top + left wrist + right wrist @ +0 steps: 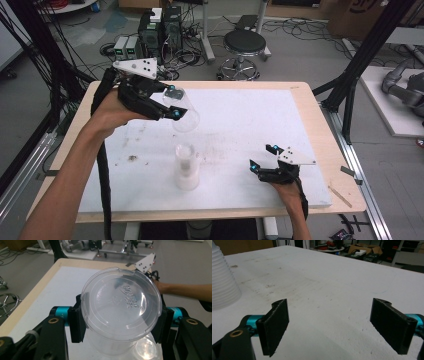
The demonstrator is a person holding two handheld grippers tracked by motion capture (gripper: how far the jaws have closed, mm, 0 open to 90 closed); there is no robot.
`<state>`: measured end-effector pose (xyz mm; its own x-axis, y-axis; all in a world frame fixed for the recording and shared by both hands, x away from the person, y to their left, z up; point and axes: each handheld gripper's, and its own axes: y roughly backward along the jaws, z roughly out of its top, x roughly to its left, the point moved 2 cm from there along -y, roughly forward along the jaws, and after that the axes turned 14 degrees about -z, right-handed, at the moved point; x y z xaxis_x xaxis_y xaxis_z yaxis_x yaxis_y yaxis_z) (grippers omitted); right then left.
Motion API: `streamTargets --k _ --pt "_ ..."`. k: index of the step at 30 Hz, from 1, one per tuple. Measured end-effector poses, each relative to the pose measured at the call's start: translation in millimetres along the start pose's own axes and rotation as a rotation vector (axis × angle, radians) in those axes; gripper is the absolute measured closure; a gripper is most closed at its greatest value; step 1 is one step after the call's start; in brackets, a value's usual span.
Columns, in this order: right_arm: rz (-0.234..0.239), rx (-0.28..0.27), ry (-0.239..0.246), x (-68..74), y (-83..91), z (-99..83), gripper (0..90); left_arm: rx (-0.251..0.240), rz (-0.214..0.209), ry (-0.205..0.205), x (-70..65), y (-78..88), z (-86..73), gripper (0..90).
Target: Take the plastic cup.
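Observation:
My left gripper (173, 102) is shut on a clear plastic cup (184, 113), held in the air above the white board and tilted toward the table's middle. In the left gripper view the cup (121, 307) sits between both black pads, its flat bottom facing the camera. Below it a stack of clear cups (186, 166) stands upside down on the board, and its top (145, 350) shows under the held cup. My right gripper (263, 156) rests low on the board at the right, open, with nothing between its pads (275, 325). The stack's ribbed side (222, 287) is at its far left.
The white board (240, 120) covers a wooden table (330, 150). A small wooden stick (340, 196) lies near the table's right edge. Behind the table are a stool (244, 47), computer boxes (160, 30) and cables on the floor.

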<state>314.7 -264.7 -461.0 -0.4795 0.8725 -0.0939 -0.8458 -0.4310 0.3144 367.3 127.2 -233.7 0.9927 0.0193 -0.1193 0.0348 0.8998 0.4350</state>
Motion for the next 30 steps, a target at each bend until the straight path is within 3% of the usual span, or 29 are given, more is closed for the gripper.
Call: streamTargets --k 5,12,16,24,30 --pt "0.002 0.007 0.001 -0.5 -0.6 0.1 15.6 -0.02 0.005 0.008 18.4 -5.2 -8.9 40.3" --pt "0.01 0.031 -0.004 -0.4 -2.5 0.5 15.6 -0.085 0.026 0.017 41.7 -10.3 -27.5 40.4" --pt "0.015 0.03 -0.008 -1.6 -2.7 0.6 15.6 -0.141 0.024 0.008 47.4 -13.3 -37.9 40.6" --pt "0.026 0.052 -0.031 -3.9 -4.8 1.2 15.6 -0.178 -0.013 -0.005 57.0 -26.6 -53.1 40.7" --pt "0.071 0.061 -0.032 -9.1 -6.2 6.0 15.6 -0.21 -0.034 -0.012 65.3 -38.6 -61.6 40.9"
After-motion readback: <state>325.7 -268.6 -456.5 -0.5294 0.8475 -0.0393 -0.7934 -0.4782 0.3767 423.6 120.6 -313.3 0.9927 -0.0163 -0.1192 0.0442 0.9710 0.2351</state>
